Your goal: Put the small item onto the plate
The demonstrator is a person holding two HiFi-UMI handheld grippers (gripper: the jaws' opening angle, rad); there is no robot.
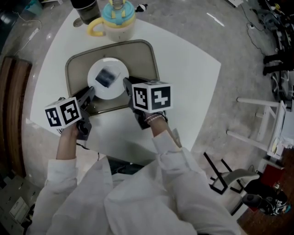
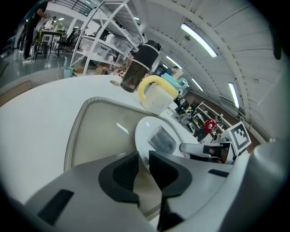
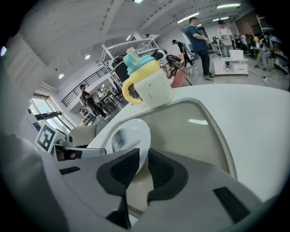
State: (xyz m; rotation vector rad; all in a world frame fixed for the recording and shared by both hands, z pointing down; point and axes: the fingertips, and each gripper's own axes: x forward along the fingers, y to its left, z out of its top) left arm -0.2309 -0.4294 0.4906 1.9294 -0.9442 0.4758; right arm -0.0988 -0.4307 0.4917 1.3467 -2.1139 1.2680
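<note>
A white plate [image 1: 117, 90] lies in a beige tray [image 1: 148, 59] on the white table. On the plate rests the small item [image 1: 105, 77], a dark grey packet. My left gripper [image 1: 92, 90] is shut on the plate's left rim, and my right gripper [image 1: 126, 82] is shut on its right rim. In the left gripper view the plate's edge [image 2: 144, 132] runs in between the jaws of the left gripper [image 2: 143, 165], with the packet [image 2: 162, 140] just beyond. In the right gripper view the plate [image 3: 134, 130] stands tilted in the right gripper [image 3: 143, 165], the packet [image 3: 118, 139] on it.
A white cup with a yellow handle and blue lid [image 1: 118, 20] stands behind the tray, beside a dark jar [image 1: 86, 10]. The table's curved front edge [image 1: 119, 156] lies close to the person. Shelving and people show far off in the gripper views.
</note>
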